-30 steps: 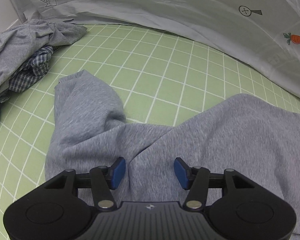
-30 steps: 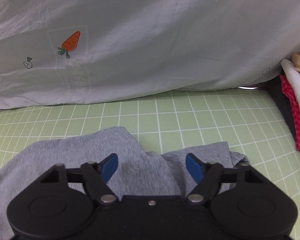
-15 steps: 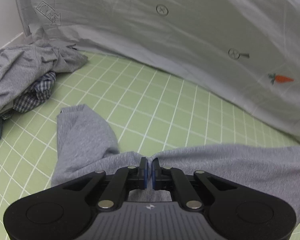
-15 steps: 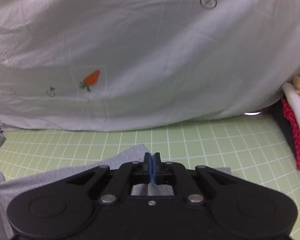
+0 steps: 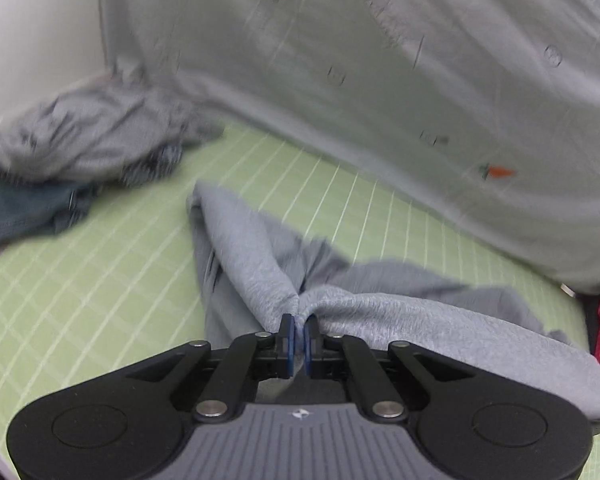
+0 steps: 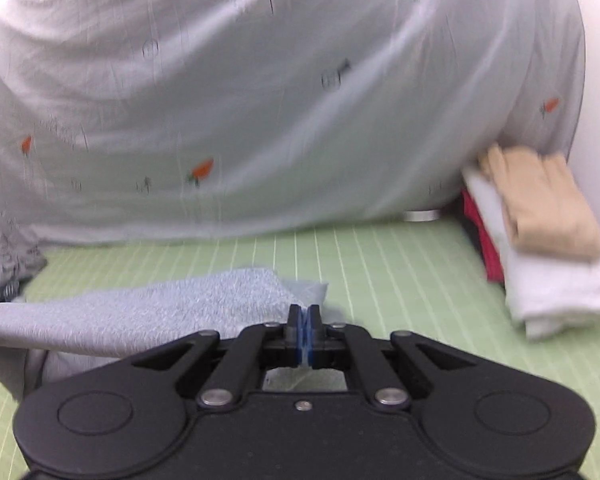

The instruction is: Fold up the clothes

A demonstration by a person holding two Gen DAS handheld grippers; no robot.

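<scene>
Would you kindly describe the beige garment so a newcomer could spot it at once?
Find the green gridded mat, then the folded stack at its far right edge. The beige garment lies on top, above a white one and a red one.

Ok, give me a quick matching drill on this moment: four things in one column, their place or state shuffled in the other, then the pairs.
Things:
1. grey sweatshirt
2. rumpled clothes pile
3. folded stack
4. carrot-print sheet

Place or state:
A. draped along the back of the green grid mat
B. stacked neatly at the mat's right edge, beige piece on top
C. pinched in the shut jaws of both the left gripper and the right gripper
D. heaped unfolded at the mat's far left

Pairs: 1-C, 2-D, 3-B, 4-A
</scene>
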